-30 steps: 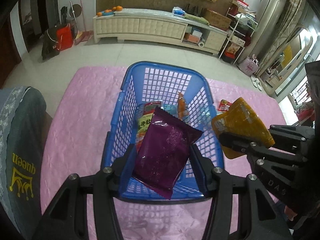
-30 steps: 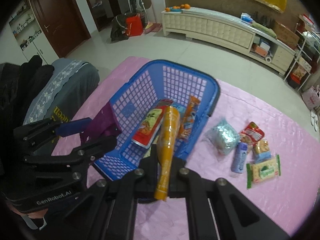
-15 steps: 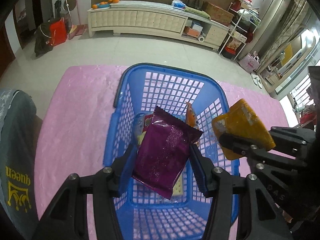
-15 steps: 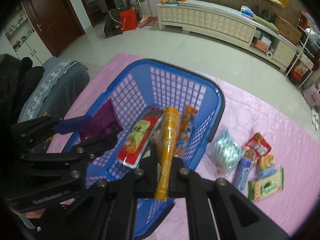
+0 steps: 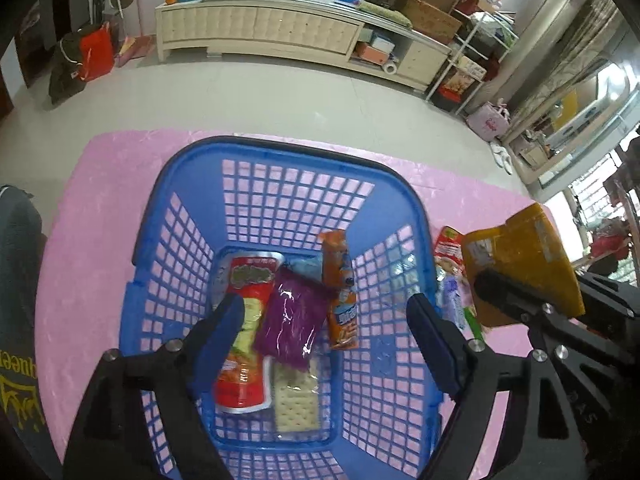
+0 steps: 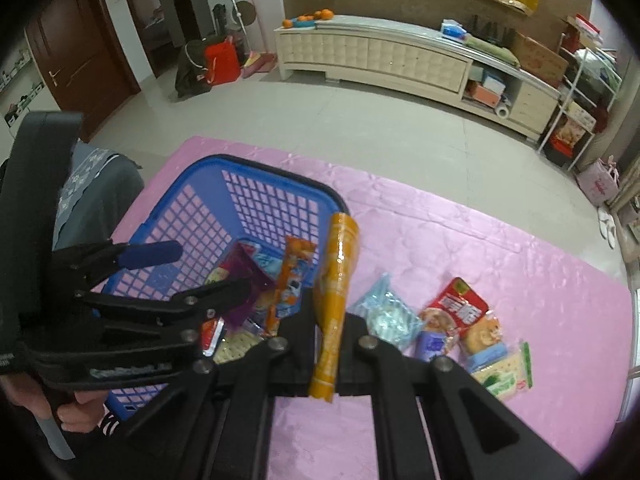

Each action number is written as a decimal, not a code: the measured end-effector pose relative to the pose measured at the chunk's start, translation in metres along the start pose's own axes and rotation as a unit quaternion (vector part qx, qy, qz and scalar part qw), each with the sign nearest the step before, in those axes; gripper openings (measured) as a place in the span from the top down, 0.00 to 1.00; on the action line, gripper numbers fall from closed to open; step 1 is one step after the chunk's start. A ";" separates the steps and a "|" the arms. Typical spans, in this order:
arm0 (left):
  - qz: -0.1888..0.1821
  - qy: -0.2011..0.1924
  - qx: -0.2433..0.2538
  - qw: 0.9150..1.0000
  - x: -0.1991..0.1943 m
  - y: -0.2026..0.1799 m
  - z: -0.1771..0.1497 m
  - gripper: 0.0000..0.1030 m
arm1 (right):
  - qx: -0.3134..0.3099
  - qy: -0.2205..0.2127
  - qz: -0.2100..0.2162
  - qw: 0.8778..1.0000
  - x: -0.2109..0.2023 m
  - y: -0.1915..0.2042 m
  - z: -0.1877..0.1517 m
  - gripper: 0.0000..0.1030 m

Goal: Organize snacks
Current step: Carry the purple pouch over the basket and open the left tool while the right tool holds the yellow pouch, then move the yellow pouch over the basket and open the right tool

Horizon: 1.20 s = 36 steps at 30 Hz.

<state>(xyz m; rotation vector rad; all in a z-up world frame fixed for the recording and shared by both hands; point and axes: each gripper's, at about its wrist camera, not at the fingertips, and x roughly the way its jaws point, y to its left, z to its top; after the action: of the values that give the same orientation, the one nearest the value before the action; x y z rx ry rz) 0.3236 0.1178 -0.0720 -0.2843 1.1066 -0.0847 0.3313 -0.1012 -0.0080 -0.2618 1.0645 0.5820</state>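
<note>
Left claw (image 5: 324,320) is opening over the blue basket (image 5: 256,152), purple packet (image 5: 290,324) lying inside; right claw (image 6: 324,344) is gripping the orange packet (image 6: 334,296); several snacks (image 6: 452,320) are waiting on the pink tabletop (image 6: 520,264).

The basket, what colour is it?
Blue basket, with pink showing through its grid holes; clearest in the left wrist view.

Basket (image 5: 404,196): blue, square-lattice walls. Cloth (image 6: 460,248): pink, quilted. Packet (image 5: 292,318) in basket: purple. Pouch (image 6: 334,292), 3 o'clock of basket: orange-yellow.

Purple snack packet (image 5: 290,322) lies inside blue basket (image 5: 188,200) atop other snacks.
</note>
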 end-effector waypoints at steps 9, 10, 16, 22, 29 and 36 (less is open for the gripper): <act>0.041 -0.031 0.009 0.999 -0.043 0.016 -0.014 0.21 | -0.010 -0.008 0.015 1.000 -0.017 0.017 -0.004 0.91; 0.043 -0.036 0.006 0.998 -0.048 0.018 -0.016 0.21 | -0.013 -0.009 0.017 1.000 -0.019 0.021 -0.004 0.91; 0.057 -0.053 0.003 0.997 -0.078 0.040 -0.034 0.21 | -0.021 -0.003 0.032 0.999 -0.022 0.049 -0.006 0.91; 0.067 -0.057 -0.003 0.996 -0.092 0.061 -0.049 0.21 | -0.039 0.018 0.021 0.999 -0.010 0.081 -0.010 0.91; 0.067 -0.059 -0.005 0.996 -0.091 0.072 -0.055 0.21 | -0.036 0.052 -0.031 0.998 0.013 0.090 -0.012 0.91; 0.057 -0.052 -0.016 0.997 -0.080 0.081 -0.054 0.21 | -0.023 0.076 -0.060 0.995 0.025 0.086 -0.009 0.80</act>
<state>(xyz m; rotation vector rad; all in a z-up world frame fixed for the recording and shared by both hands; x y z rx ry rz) 0.2334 0.2020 -0.0469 -0.2518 1.0188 0.0490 0.2846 -0.0268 -0.0276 -0.4124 1.1747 0.4851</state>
